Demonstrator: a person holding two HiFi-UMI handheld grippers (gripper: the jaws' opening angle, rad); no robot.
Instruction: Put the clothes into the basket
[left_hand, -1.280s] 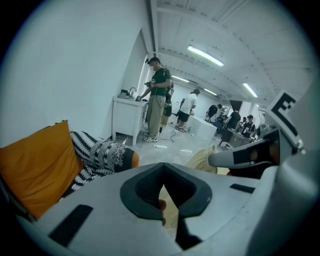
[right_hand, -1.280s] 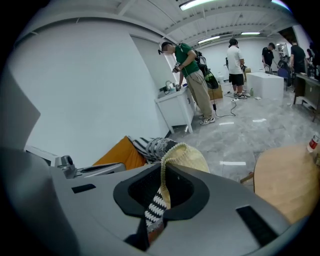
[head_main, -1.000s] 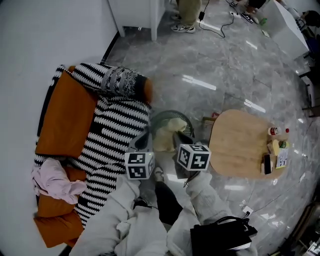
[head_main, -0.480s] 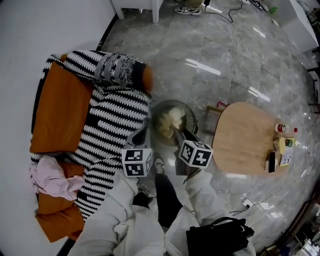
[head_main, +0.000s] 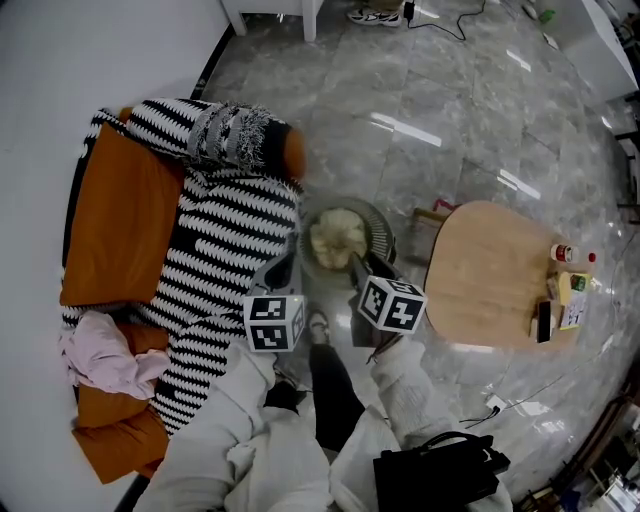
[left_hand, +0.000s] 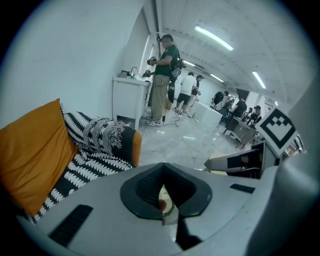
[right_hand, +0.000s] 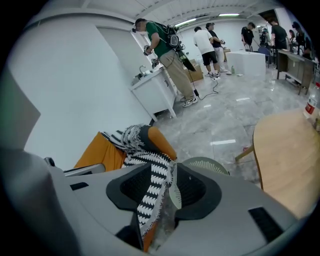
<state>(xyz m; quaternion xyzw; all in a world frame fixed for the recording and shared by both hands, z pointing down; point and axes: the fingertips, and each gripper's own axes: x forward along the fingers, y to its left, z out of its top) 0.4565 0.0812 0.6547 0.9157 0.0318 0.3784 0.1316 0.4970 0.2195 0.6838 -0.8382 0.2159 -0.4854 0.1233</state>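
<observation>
Above the basket (head_main: 384, 236), right gripper (head_main: 354, 266) fingers have just spread, empty; left gripper (head_main: 284, 272) fingers narrowly parted, empty

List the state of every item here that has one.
basket: upright, cream garment inside
cream garment: bunched in basket, free of both grippers
pink garment: crumpled on sofa, not in basket
striped blanket: draped over sofa
left gripper: jaws slightly apart, empty
right gripper: jaws have just been opening, nothing between them
</observation>
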